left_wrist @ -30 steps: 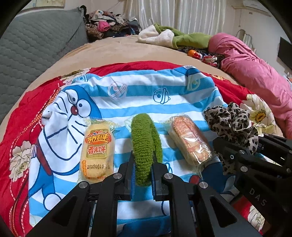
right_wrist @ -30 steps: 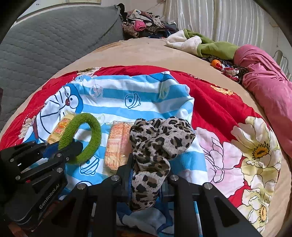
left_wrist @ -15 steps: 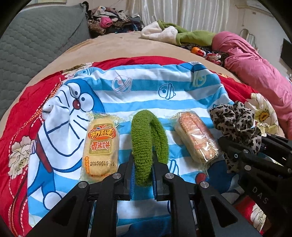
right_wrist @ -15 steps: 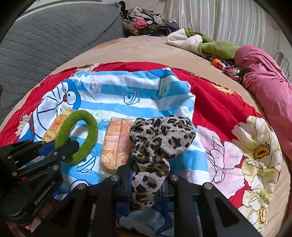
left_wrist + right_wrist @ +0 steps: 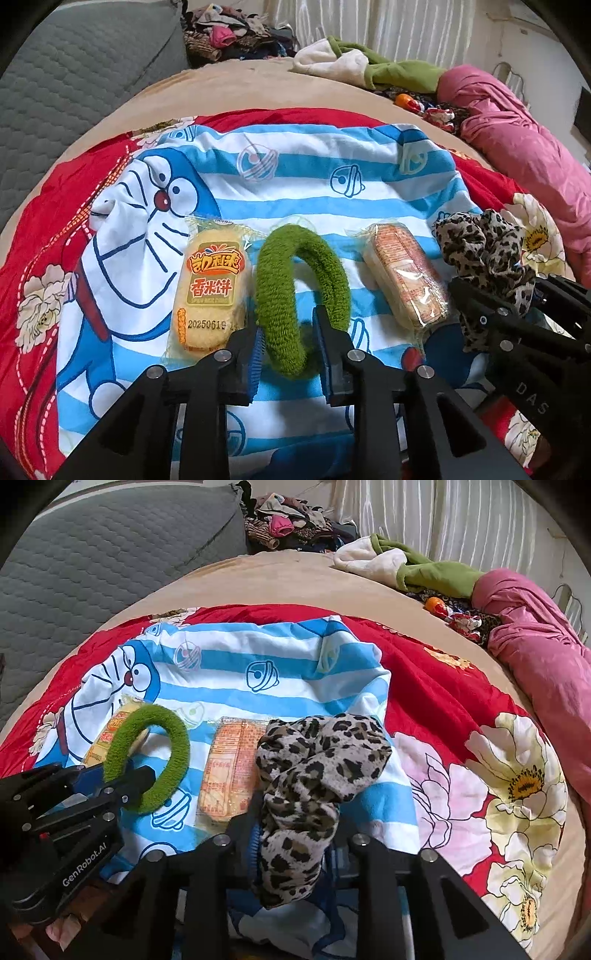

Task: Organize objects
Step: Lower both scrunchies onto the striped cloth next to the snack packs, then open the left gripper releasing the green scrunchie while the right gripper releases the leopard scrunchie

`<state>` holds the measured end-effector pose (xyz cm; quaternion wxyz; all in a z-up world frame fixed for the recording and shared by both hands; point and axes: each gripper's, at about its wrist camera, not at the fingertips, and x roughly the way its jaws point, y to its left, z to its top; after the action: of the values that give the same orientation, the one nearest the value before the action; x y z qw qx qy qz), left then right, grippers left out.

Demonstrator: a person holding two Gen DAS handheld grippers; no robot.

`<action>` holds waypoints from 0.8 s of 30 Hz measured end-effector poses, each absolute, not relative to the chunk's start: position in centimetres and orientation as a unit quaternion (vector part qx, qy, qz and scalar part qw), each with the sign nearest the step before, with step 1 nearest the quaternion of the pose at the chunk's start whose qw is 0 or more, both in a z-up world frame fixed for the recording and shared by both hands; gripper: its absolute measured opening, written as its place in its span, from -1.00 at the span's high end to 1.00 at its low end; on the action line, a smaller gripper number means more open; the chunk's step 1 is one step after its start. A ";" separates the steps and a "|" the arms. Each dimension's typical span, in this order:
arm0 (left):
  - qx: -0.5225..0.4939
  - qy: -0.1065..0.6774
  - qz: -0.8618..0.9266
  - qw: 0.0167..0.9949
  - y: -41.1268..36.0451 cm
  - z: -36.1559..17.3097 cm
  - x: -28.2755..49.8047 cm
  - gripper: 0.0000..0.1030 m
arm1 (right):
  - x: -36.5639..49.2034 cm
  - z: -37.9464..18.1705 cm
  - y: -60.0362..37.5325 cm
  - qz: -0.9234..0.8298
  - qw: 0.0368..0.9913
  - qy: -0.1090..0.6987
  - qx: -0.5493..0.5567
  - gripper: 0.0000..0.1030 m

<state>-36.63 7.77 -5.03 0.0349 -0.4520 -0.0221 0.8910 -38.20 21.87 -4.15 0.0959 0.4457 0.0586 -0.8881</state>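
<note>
We are letting go of two hair ties at once, which reads as the placing step of the sorting. Our left gripper (image 5: 288, 332) has just been opening its jaws, and they are standing apart now with the fuzzy green ring-shaped hair tie (image 5: 301, 295) lying between them, its near loop still in the gap but no longer squeezed. Our right gripper (image 5: 291, 834) has also just been opening; the leopard-print fabric scrunchie (image 5: 317, 771) is draping down between its jaws, and we are judging the pads to be loose on it, though the cloth is hiding them. Just left of the left gripper, the yellow rice-cracker packet (image 5: 208, 291) is lying flat; between the two grippers, the clear-wrapped orange biscuit packet (image 5: 404, 277) is resting. All four are sitting in a row on the blue-striped cartoon cloth (image 5: 295, 184) on the bed. Next we should be backing both grippers straight away without snagging either tie.
</note>
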 end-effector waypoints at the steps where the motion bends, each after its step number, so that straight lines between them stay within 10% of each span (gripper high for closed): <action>1: -0.453 -0.023 0.891 0.035 7.7 -5.0 -36.6 0.39 | -38.2 -4.2 21.9 -0.887 0.095 0.060 0.447 0.34; 9: -0.449 -0.023 0.892 0.033 7.6 -4.5 -36.1 -0.25 | -37.8 -3.5 22.0 -0.894 0.086 0.062 0.436 -0.04; 24: -0.451 -0.028 0.892 0.028 7.1 -3.8 -35.7 -0.51 | -37.7 -3.3 21.9 -0.894 0.089 0.061 0.435 -0.11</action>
<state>-35.67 7.07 -3.79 0.0278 -0.4511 -0.0282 0.8916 -37.74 21.87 -3.30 0.0885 0.4348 0.0608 -0.8941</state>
